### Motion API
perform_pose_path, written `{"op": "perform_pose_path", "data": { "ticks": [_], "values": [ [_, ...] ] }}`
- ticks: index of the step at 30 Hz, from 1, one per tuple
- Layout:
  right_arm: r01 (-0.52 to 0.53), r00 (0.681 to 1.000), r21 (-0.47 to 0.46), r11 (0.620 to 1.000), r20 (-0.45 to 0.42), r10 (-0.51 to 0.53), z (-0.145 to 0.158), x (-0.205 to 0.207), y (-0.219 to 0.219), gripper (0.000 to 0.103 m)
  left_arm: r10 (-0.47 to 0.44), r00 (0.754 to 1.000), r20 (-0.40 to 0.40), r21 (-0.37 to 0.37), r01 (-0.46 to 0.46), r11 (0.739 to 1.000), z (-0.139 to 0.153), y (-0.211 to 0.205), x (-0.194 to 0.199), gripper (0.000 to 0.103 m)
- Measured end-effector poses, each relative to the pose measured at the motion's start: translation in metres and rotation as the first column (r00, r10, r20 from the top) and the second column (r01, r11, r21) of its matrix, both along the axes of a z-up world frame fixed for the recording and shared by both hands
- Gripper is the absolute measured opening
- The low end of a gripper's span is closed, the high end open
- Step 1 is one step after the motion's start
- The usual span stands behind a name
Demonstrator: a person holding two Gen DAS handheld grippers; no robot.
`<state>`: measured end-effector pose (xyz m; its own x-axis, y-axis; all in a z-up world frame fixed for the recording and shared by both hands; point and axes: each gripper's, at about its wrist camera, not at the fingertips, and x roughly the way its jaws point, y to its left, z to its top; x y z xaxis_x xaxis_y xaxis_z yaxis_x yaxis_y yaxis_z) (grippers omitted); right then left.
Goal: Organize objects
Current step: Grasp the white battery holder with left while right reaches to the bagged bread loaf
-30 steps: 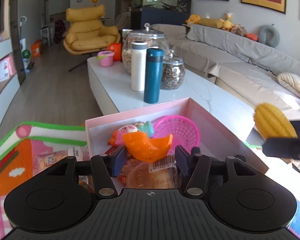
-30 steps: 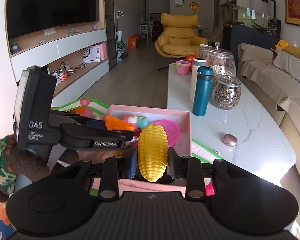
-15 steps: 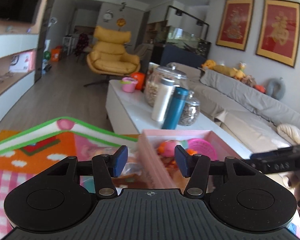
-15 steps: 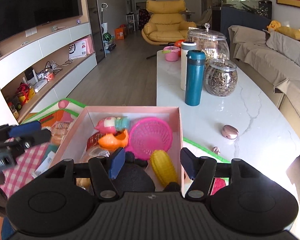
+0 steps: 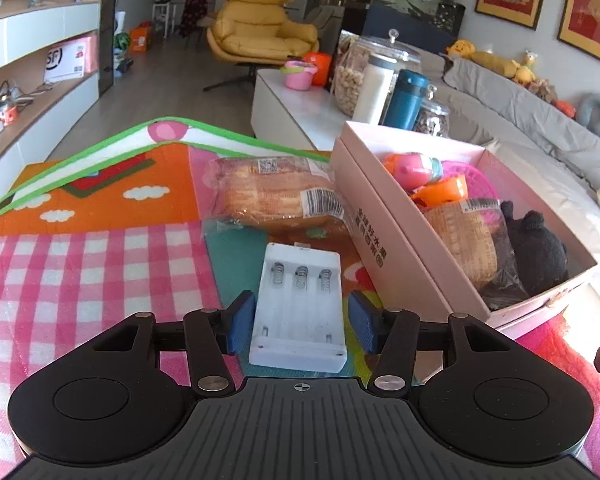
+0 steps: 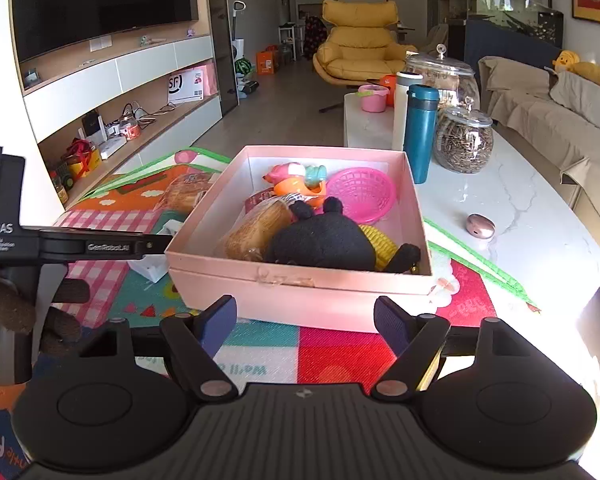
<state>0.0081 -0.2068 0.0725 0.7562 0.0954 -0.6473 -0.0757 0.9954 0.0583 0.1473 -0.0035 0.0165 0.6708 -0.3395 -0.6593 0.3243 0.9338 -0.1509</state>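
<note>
We see a play mat (image 5: pixel 100 248) spread over the desk (image 6: pixel 520 208), and on it a pink box (image 6: pixel 300 280) that already holds a black plush (image 6: pixel 324 240), a bread bag (image 6: pixel 256 228), a pink basket (image 6: pixel 360 196), a corn cob (image 6: pixel 380 240), an orange toy (image 6: pixel 300 190) and a pink figure (image 6: pixel 288 170). Left on the mat beside the box: a bread pack (image 5: pixel 276 196) and a white battery case (image 5: pixel 300 304). Our left tool (image 5: pixel 300 320) straddles the case, its blue pads just off the case's two sides, jaws opening slightly, nothing gripped yet. Our right tool (image 6: pixel 304 324) sits empty before the box's near wall, jaws opening. Step in hand, we judge: picking the case. Next we'd need to close the left tool on the case's long sides, lift, carry it over the box wall and drop it in a free spot; bread pack after.
</note>
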Motion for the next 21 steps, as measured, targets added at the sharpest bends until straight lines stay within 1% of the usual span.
{"op": "perform_pose_path", "data": {
  "ticks": [2, 5, 7, 12, 15, 18, 21],
  "values": [
    [-0.004, 1.0, -0.006, 1.0, -0.018, 0.004, -0.005, -0.001, 0.004, 0.078, -0.005, 1.0, 0.025, 0.05, 0.004, 0.999, -0.002, -0.008, -0.001, 0.057],
    [-0.007, 0.999, 0.0, 1.0, -0.048, 0.007, -0.013, -0.003, 0.007, 0.078, -0.008, 0.999, 0.037, 0.096, 0.004, 0.995, -0.002, -0.017, -0.001, 0.059],
    [-0.013, 0.998, -0.001, 1.0, -0.061, 0.013, -0.018, -0.004, 0.01, 0.079, -0.009, 0.999, 0.047, 0.127, 0.003, 0.992, -0.003, -0.021, -0.001, 0.056],
    [-0.034, 0.996, -0.018, 0.999, -0.08, 0.032, -0.022, -0.006, 0.023, 0.081, -0.006, 0.998, 0.059, 0.147, -0.003, 0.989, -0.003, -0.021, -0.005, 0.055],
    [-0.047, 0.996, -0.035, 0.998, -0.078, 0.044, -0.02, -0.009, 0.031, 0.081, -0.009, 0.998, 0.057, 0.142, 0.0, 0.99, -0.001, -0.013, -0.013, 0.053],
    [-0.064, 0.996, -0.059, 0.996, -0.068, 0.06, -0.013, -0.012, 0.04, 0.082, 0.004, 0.999, 0.039, 0.132, -0.009, 0.991, 0.001, 0.004, -0.03, 0.053],
    [-0.086, 0.995, -0.08, 0.993, -0.05, 0.082, -0.003, -0.012, 0.052, 0.082, 0.025, 0.999, 0.043, 0.157, -0.031, 0.987, 0.003, 0.028, -0.057, 0.053]
  ]
}}
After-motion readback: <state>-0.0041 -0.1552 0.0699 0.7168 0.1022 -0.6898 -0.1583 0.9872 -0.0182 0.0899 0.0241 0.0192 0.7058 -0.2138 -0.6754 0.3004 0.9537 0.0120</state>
